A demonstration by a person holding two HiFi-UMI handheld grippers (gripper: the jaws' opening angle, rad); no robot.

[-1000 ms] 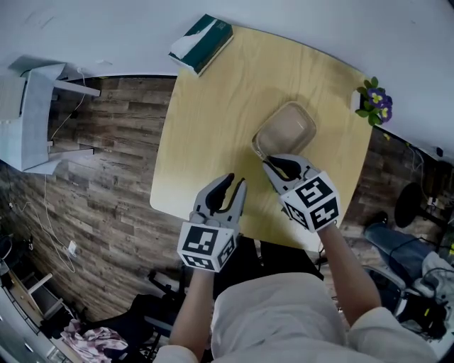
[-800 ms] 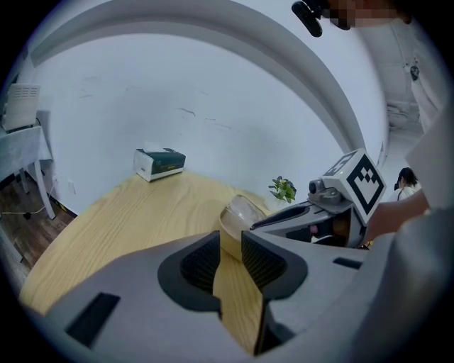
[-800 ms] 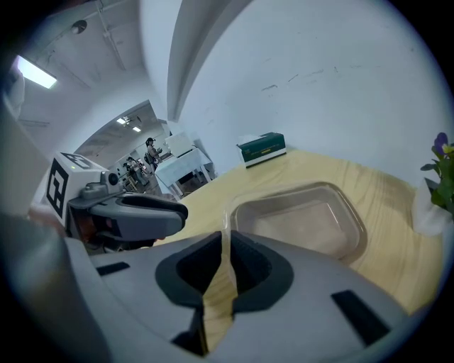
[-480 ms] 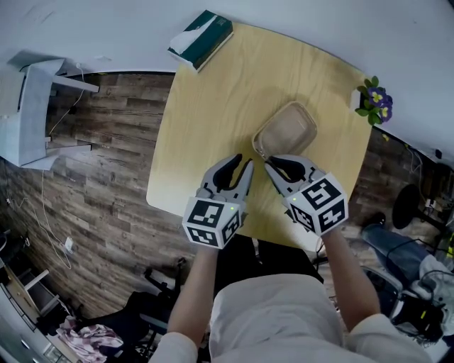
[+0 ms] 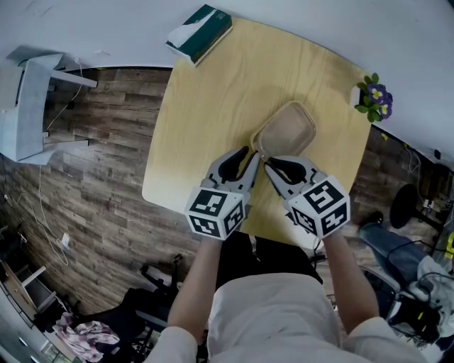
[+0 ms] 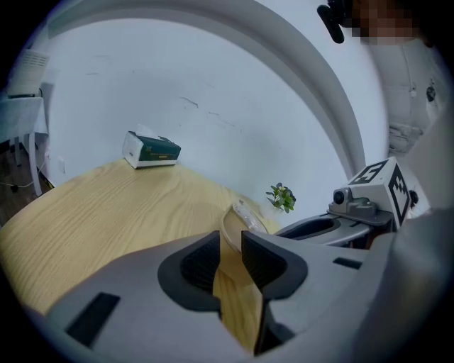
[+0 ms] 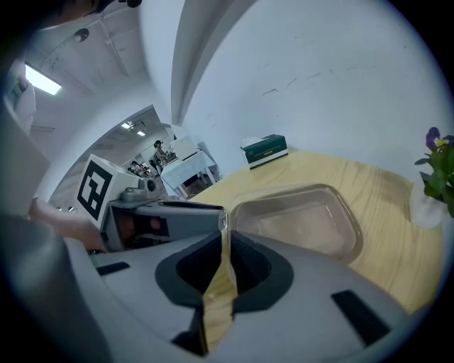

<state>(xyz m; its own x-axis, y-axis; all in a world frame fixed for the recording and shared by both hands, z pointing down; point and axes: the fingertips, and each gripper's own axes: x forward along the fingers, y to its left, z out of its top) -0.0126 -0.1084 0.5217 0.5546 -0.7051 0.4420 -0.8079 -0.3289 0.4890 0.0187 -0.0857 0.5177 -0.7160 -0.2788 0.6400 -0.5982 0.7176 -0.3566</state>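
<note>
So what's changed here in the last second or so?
The left claw moved forward and to the right across the light wooden table, up to the near corner of the clear plastic container, close beside the right claw. Nothing was gripped or released. The right claw, the container, the green tissue box and the small pot of purple flowers stayed put.

1. A pale wooden table (image 5: 213,92) with rounded corners lies beneath the left gripper (image 5: 241,157) and the right gripper (image 5: 278,166).
2. A plain white wall (image 5: 319,21) rises ahead of both, just past the table's far edge.
3. Dark wood-plank flooring (image 5: 92,142) spreads out to the left of the left gripper.
4. A white stand (image 5: 25,106) sits far to the left, against the wall.
5. A black chair base (image 5: 411,205) stands to the right of the right gripper.
6. To the right gripper's left, a ceiling strip light (image 7: 39,78) glows.
</note>
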